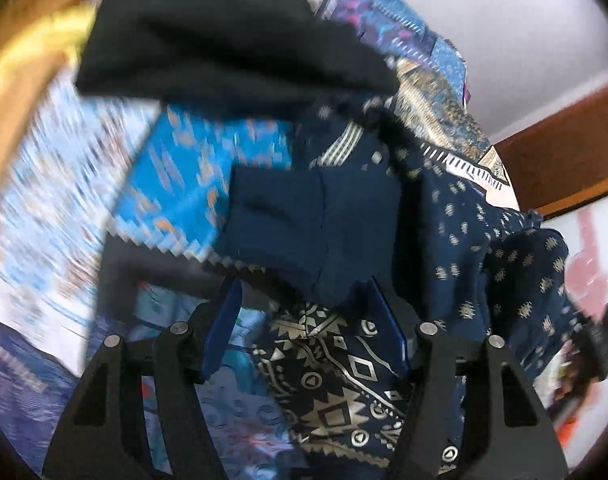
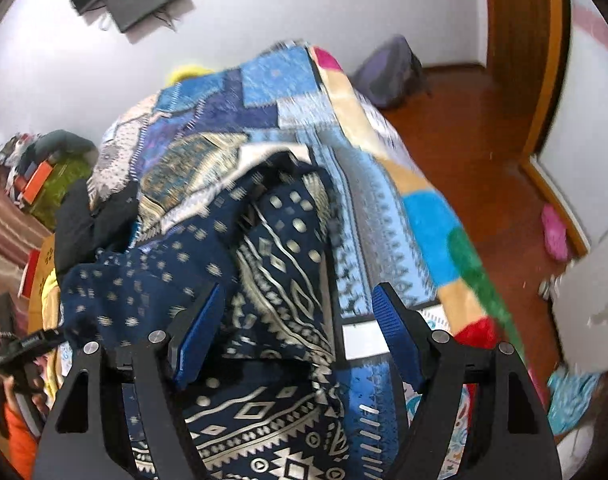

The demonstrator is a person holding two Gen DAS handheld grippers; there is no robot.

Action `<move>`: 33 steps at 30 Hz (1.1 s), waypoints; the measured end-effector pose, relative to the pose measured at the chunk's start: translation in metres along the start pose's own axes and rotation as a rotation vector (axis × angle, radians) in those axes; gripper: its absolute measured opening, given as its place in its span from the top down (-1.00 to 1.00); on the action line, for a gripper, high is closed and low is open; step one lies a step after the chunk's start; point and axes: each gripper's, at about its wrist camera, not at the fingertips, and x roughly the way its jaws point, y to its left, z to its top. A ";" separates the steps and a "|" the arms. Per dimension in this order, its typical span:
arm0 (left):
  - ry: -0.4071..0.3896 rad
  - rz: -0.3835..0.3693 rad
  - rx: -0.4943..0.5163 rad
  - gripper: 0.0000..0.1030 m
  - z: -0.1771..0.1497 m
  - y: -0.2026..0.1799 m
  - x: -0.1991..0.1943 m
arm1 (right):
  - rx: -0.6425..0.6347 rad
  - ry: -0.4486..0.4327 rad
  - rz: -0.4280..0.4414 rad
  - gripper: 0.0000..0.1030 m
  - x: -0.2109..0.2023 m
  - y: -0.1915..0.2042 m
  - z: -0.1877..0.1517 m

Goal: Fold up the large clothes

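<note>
- The navy patterned garment (image 2: 263, 264) lies rumpled in a heap on the patchwork bedspread (image 2: 388, 216) of the bed, its border of pale geometric print nearest both cameras and its dotted part trailing to the left in the right wrist view.
- The left gripper (image 1: 304, 320) has its jaws apart with cloth lying between them; the pads do not look pressed on it, so it holds nothing that I can see.
- The right gripper (image 2: 299, 332) is likewise wide open over the printed border, with nothing clamped.
- Risk: the garment is bunched in several layers, so either gripper closing here would likely pinch more than one layer, and the fold would come out crooked.
- Risk: the bedspread is busy and blue as well, and sits just under the cloth; a low bite could catch the bedspread along with the garment.
- Risk: a black cloth (image 1: 223, 36) lies at the far side, touching the navy heap, and could be dragged along when the garment is spread.
- Hard to make out: the left wrist view is smeared by motion, mostly on its left half.
- Hidden: the garment's hems, sleeves and full outline are buried in the folds, so I cannot tell what kind of garment it is or which edge faces the grippers.
- A plain navy panel (image 1: 316, 224) shows just beyond the left gripper; whether it is the garment's lining or another piece is unclear.
</note>
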 end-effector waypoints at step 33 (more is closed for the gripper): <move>-0.134 -0.012 0.178 0.74 0.045 -0.071 -0.007 | -0.040 0.012 0.230 0.70 0.012 0.036 0.037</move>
